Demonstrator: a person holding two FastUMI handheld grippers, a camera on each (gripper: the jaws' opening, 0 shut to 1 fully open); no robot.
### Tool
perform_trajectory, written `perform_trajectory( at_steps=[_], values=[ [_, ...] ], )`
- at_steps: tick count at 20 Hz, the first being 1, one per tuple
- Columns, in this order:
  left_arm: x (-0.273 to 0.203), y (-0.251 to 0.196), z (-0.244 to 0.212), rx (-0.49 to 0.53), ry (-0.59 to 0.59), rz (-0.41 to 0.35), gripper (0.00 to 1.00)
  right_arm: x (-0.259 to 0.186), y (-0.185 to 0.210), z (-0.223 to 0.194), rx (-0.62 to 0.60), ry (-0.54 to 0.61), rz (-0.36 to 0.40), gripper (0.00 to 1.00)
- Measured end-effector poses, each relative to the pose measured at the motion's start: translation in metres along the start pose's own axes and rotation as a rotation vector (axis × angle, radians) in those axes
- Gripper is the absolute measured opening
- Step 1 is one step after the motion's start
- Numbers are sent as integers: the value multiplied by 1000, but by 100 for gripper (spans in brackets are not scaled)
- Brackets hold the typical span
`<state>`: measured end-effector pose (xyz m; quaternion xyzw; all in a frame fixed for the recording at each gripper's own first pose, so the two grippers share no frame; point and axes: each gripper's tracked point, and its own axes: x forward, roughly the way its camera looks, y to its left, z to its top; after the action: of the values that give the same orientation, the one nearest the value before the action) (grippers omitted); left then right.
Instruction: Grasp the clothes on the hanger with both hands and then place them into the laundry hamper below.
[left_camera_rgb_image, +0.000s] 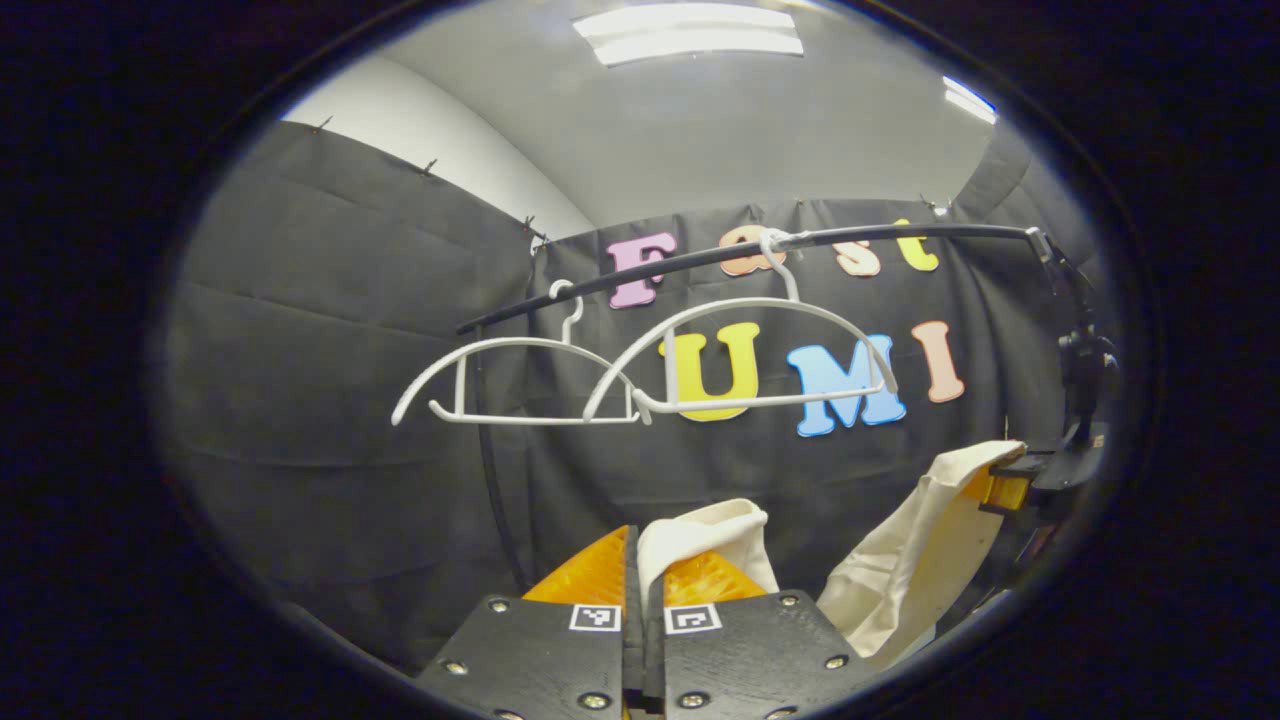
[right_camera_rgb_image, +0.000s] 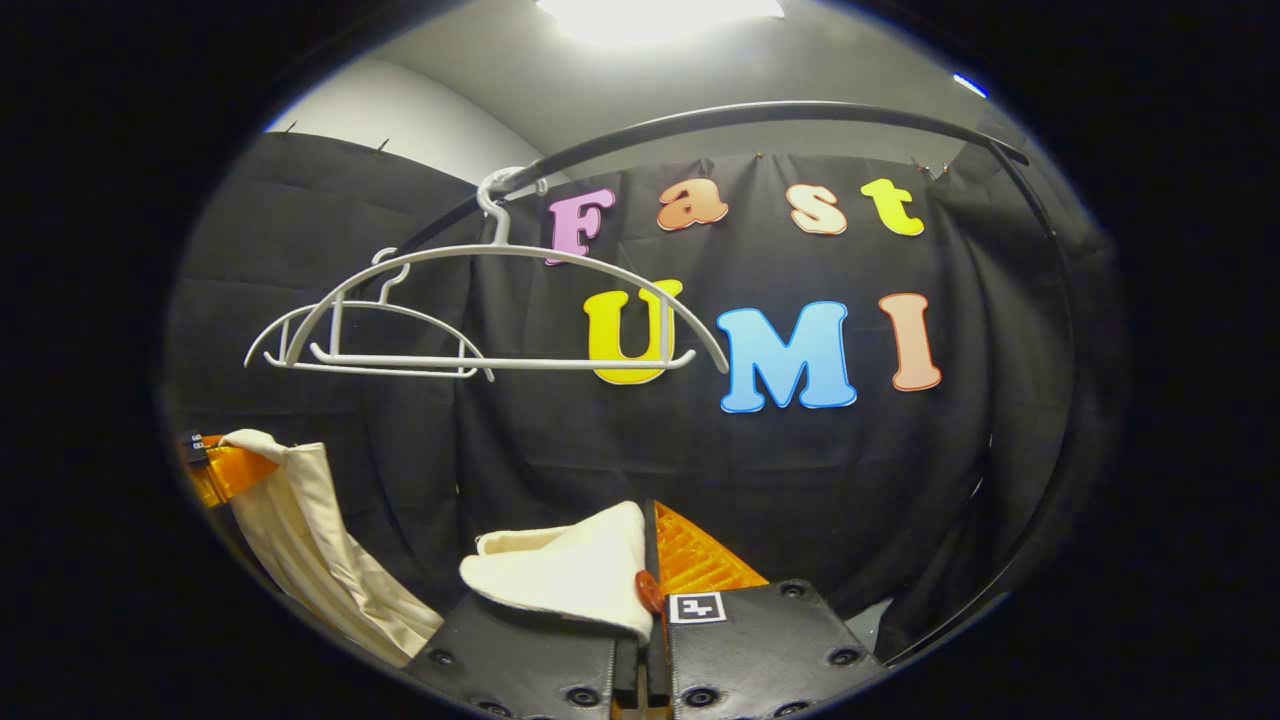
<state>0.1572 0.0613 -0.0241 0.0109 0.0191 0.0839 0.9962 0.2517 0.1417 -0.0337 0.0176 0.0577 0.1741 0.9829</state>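
Cream garment (left_camera_rgb_image: 915, 545) hangs slack betw. both grippers, below two bare white hangers (left_camera_rgb_image: 640, 365) on the black rail (left_camera_rgb_image: 760, 250). Left gripper (left_camera_rgb_image: 640, 570) is clamped on one bunched edge, right gripper (right_camera_rgb_image: 648, 575) pinches the other; open air separates cloth from hangers.

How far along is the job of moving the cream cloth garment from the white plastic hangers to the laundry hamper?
Done: both white plastic hangers hang bare on the dark metal rail, so the cream cloth garment is off them.

In hand: the left gripper and right gripper each pinch a part of it.

Left: lowering it into the hamper.
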Motion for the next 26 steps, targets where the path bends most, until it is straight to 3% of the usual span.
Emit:
perform_trajectory(
  at_steps=[5, 10, 15, 19, 26],
  values=[
    [5, -23, 16, -59, -31, -70, 1, -17, 36, 3, 30, 5, 76, 7],
    [-7, -33, 43, -101, -83, -126, 1, -39, 69, 34, 99, -36, 169, 7],
    [-8, -31, 62, -126, -124, -162, 3, -45, 85, 44, 129, -52, 200, 7],
    [-7, -32, 26, -134, -74, -174, 1, -46, 89, 3, 125, 3, 191, 7],
    [-10, -53, -89, -141, 90, -215, 1, -51, 78, -120, 127, 209, 128, 7]
  ],
)
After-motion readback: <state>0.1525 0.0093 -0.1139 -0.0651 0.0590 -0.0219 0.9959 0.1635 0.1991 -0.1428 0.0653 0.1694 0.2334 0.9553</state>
